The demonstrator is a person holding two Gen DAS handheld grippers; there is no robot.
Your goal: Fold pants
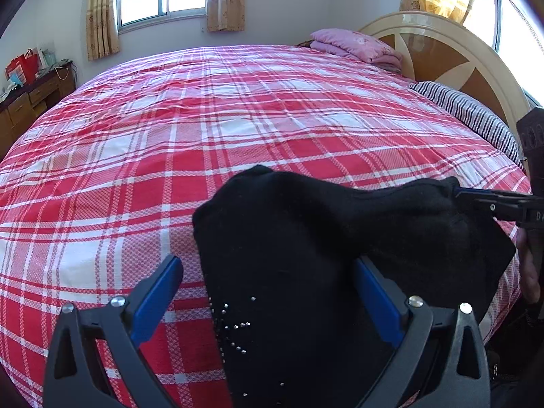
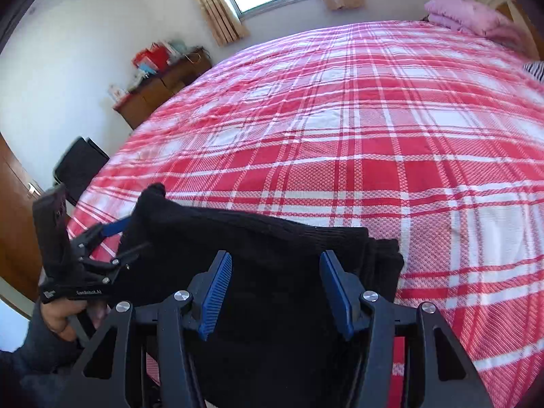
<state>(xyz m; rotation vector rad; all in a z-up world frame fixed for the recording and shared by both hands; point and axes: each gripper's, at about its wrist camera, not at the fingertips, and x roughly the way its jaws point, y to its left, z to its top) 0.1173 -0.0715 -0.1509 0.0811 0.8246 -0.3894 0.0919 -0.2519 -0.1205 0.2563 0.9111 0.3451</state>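
Nearest the left wrist lens: left gripper [image 1: 268, 292], black-framed with blue ribbed pads, jaws spread wide, nothing pinched. Between and over them, black knit pants [image 1: 306, 238] with a scatter of small silver studs, heaped on the near edge of the red-and-white plaid bedspread [image 1: 238, 119], from 6 toward 3 o'clock. At 3 o'clock, right gripper [image 1: 476, 200] reaching in at the far end of the fabric; whether touching it, cannot tell. Seen from the right wrist: right gripper [image 2: 275, 289] with jaws about half spread above the folded dark cloth [image 2: 272, 244], pads not pressing it. At 9 o'clock there, left gripper [image 2: 119, 238] beside the pants, held by a hand [image 2: 59, 319]. Farther off: folded pink quilt [image 1: 353, 47] at 1 o'clock, striped pillow [image 1: 469, 112] at 2, wooden desk [image 1: 30, 98] at 10.
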